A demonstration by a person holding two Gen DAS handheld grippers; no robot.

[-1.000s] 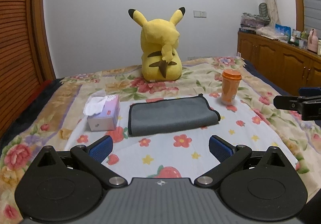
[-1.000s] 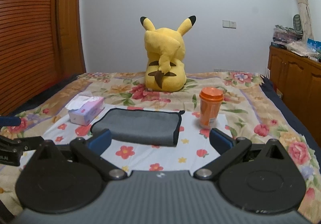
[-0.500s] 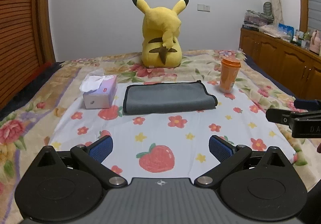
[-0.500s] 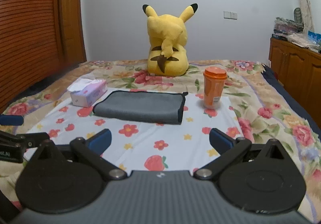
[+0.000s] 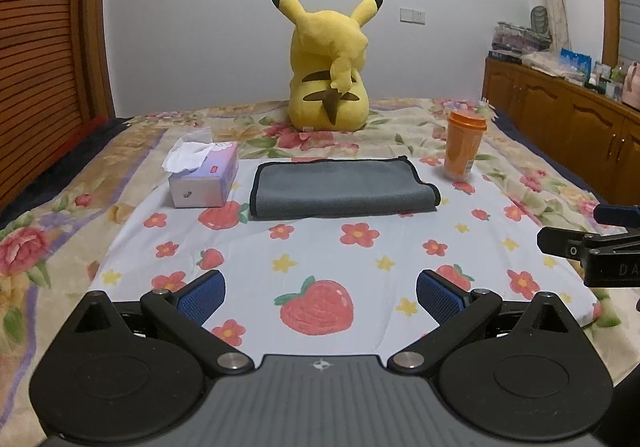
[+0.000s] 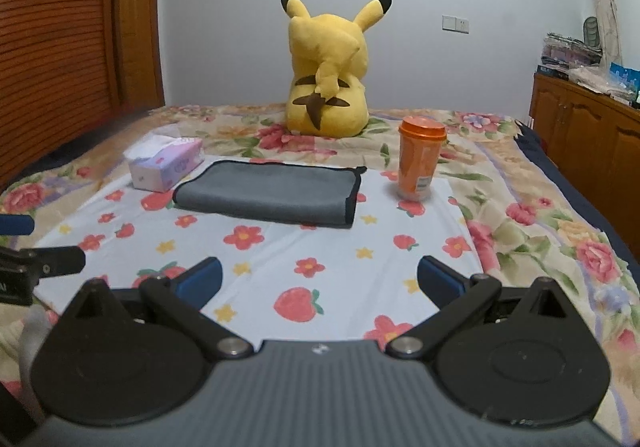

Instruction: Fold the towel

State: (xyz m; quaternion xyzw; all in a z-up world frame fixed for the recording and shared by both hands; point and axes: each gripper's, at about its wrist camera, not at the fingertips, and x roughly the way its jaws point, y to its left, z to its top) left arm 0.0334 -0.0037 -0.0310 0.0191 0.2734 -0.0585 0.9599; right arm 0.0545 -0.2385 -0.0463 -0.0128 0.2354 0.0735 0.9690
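Note:
A grey towel (image 5: 344, 189) with black trim lies folded flat on the white flowered sheet (image 5: 320, 259) on the bed; it also shows in the right wrist view (image 6: 268, 193). My left gripper (image 5: 320, 293) is open and empty, well short of the towel, above the sheet. My right gripper (image 6: 320, 281) is open and empty, also well back from the towel. The right gripper shows at the right edge of the left wrist view (image 5: 600, 243), and the left gripper at the left edge of the right wrist view (image 6: 24, 247).
A tissue box (image 5: 204, 175) sits left of the towel, an orange lidded cup (image 5: 464, 147) right of it, and a yellow plush toy (image 5: 328, 63) behind. A wooden cabinet (image 5: 568, 119) stands at right, a wooden wardrobe (image 5: 44, 59) at left.
Both grippers have pulled back from the towel and dropped lower over the sheet. The towel now lies farther off. Both stay open and empty.

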